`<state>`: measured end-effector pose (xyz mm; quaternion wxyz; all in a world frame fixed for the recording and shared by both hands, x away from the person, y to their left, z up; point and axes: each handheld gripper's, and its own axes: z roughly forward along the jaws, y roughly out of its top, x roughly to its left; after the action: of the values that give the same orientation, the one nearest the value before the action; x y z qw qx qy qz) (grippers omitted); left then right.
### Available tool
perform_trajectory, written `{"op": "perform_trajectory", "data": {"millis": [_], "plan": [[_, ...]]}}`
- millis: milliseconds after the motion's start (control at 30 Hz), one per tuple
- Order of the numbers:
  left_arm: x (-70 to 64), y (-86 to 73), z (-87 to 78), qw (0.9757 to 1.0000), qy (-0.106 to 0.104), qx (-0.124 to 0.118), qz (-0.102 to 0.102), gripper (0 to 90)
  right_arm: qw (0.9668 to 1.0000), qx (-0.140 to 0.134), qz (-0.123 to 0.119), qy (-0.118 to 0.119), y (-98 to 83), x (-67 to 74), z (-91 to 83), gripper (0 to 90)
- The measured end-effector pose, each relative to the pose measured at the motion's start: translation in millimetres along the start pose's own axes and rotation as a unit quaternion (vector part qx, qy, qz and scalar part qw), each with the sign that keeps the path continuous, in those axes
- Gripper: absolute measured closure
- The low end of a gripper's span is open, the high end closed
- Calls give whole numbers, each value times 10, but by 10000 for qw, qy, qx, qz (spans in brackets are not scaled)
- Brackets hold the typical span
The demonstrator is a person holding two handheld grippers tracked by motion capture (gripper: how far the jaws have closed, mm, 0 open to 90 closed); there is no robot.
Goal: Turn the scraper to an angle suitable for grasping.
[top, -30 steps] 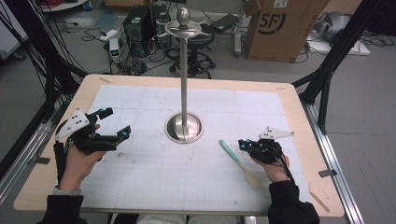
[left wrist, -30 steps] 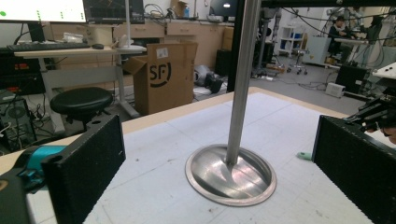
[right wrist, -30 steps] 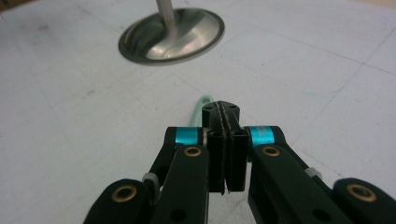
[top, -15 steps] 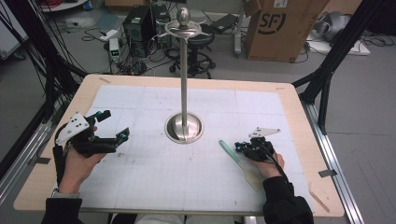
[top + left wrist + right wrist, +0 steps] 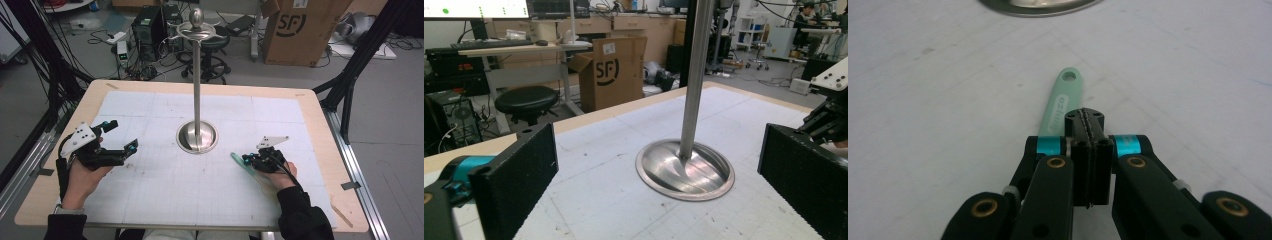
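Two shut fingers (image 5: 1090, 131) of right gripper (image 5: 1090, 120) over green handle (image 5: 1062, 102).

Steel stand (image 5: 197, 136) mid-table — left gripper (image 5: 120, 137) gaping, right gripper (image 5: 246, 159) over green handle (image 5: 240, 162).

The pale wooden table (image 5: 60, 195) carried a white gridded paper mat (image 5: 165, 190). On the mat stood a tall polished steel stand with a round dished base (image 5: 197, 137), and near it lay a mint-green plastic handle (image 5: 1062, 102).
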<state>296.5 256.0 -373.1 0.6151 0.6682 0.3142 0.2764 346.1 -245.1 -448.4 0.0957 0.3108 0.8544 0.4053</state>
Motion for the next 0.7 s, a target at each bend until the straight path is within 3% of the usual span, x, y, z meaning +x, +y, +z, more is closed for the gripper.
{"op": "perform_trajectory", "data": {"millis": [100, 167, 267, 500, 667, 700], "plan": [[-2, -3, 5, 10000, -17, 18, -10, 32, 9996, 80, -160, 209, 33, 60, 32, 900], [-4, -6, 10, 10000, -34, 42, -5, 32, 9992, 103, -370, 145, 54, 110, 55, 900], [-20, -2, 13, 10000, -48, 21, 42, 32, 9982, 130, -496, 316, 76, 165, 84, 900], [-49, 21, 34, 9999, -134, 3, 98, 32, 9959, 249, -581, 643, 116, 264, 118, 900], [-37, 13, 51, 9999, -97, 41, 105, 32, 9910, 327, -886, 951, 142, 382, 152, 900], [-36, 15, 53, 9999, -94, 42, 104, 32, 9886, 383, -1020, 1035, 156, 443, 162, 900]]}}
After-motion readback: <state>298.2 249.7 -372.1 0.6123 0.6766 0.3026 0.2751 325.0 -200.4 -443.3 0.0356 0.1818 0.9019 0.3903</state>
